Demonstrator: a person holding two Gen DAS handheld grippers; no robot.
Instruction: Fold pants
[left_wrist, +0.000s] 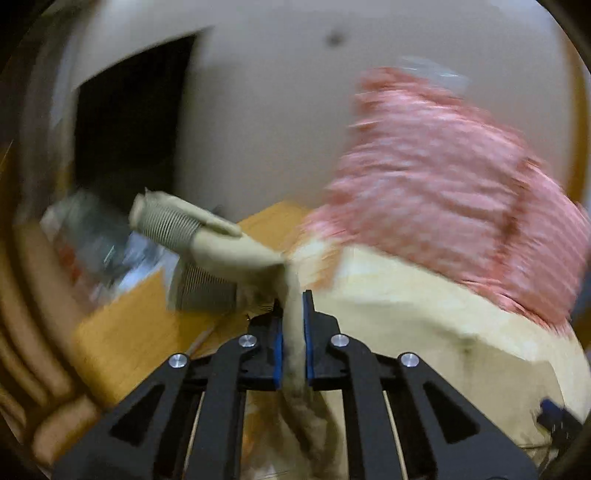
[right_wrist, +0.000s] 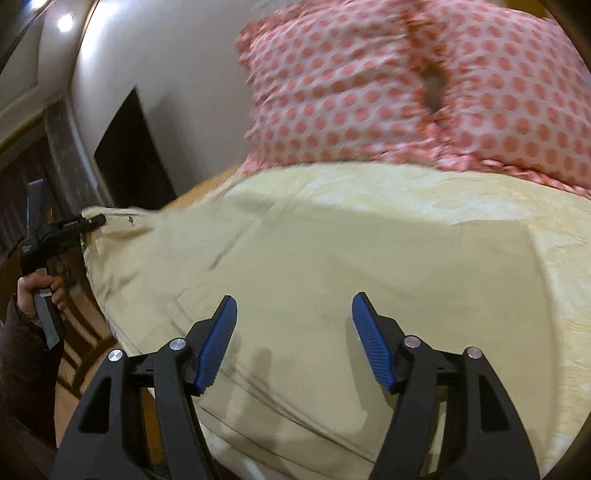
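Beige pants (right_wrist: 280, 258) lie spread over a pale yellow bedsheet (right_wrist: 480, 206). My left gripper (left_wrist: 293, 310) is shut on the pants' waistband edge (left_wrist: 229, 251), whose ribbed elastic shows lifted in the left wrist view. It also shows in the right wrist view (right_wrist: 92, 221) at the far left, holding the pants' corner off the bed edge. My right gripper (right_wrist: 293, 306) is open and empty, just above the middle of the pants.
A pink polka-dot pillow (right_wrist: 406, 85) lies at the head of the bed. A wooden bed frame (left_wrist: 122, 325) runs along the left side. A dark opening (right_wrist: 129, 155) in the wall stands beyond. The person's hand (right_wrist: 40, 288) holds the left gripper's handle.
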